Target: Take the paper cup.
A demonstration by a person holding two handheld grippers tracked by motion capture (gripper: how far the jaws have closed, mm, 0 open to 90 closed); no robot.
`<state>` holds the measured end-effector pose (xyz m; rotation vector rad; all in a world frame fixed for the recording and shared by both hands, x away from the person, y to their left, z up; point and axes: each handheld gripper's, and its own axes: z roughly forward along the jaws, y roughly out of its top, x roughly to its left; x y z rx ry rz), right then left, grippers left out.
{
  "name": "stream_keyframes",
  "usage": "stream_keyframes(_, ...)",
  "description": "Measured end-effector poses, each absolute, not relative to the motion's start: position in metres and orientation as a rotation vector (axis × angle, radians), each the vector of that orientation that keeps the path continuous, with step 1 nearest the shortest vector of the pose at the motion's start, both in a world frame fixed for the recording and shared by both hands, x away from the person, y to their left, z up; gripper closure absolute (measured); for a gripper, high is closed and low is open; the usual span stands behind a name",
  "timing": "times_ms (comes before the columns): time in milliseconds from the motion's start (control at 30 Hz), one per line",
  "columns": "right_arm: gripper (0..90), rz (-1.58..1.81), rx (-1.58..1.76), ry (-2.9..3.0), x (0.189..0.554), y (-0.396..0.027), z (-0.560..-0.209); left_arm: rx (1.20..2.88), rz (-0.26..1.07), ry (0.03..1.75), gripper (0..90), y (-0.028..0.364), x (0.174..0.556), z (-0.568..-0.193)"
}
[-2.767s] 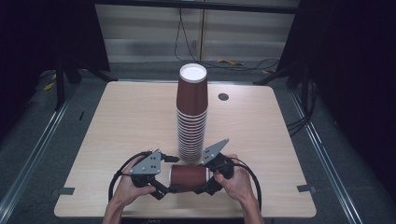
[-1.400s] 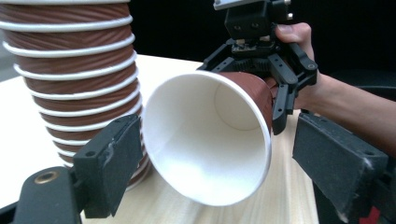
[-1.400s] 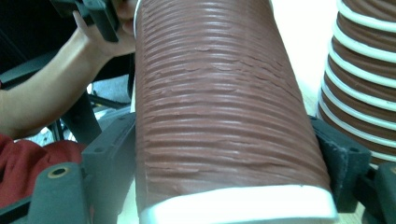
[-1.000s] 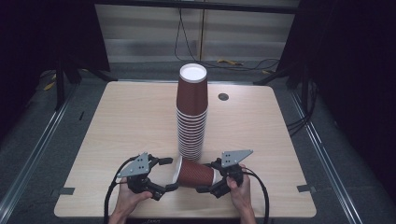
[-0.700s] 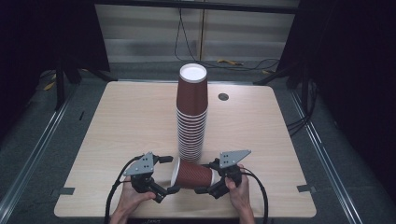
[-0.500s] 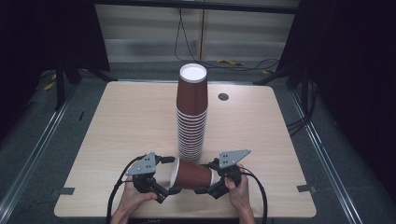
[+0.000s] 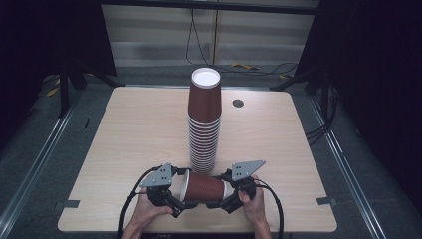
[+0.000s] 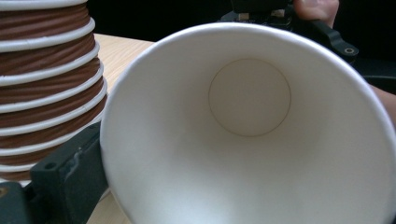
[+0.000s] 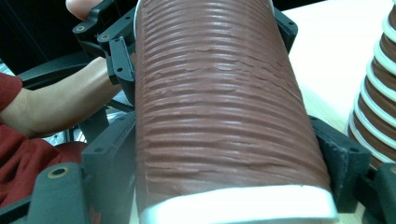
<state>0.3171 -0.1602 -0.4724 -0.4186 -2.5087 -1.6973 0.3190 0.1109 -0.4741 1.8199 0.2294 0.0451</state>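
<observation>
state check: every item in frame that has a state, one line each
single cup: on its side, held above the table near the front edge, mouth toward the left gripper, inside empty
cup stack: upright, cups nested upside down, standing mid-table
left gripper: jaws open at the cup's mouth, having just opened
right gripper: jaws closed on the cup's body near its base
table: bare apart from the cups

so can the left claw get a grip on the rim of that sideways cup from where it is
Probably yes. The left claw stands open right at the cup's open mouth, nothing between them. The right claw holds the cup's base end, and the stack stands behind, clear.
</observation>
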Motion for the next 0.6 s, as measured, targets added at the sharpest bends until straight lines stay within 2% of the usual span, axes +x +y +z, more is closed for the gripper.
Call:
stream_keyframes(367,19.7,-1.704,-0.387,-2.513,0.3165,-0.1587,-0.4734,1.800,-0.012,0.219,2.7,0.1117,0.3206,-0.4738)
stream_keyframes(600,18.2,-1.705,-0.406,-2.505,0.3170,-0.1562,-0.4755,1.819,0.015,0.241,4.5,0.1151,0.3199,-0.4715)
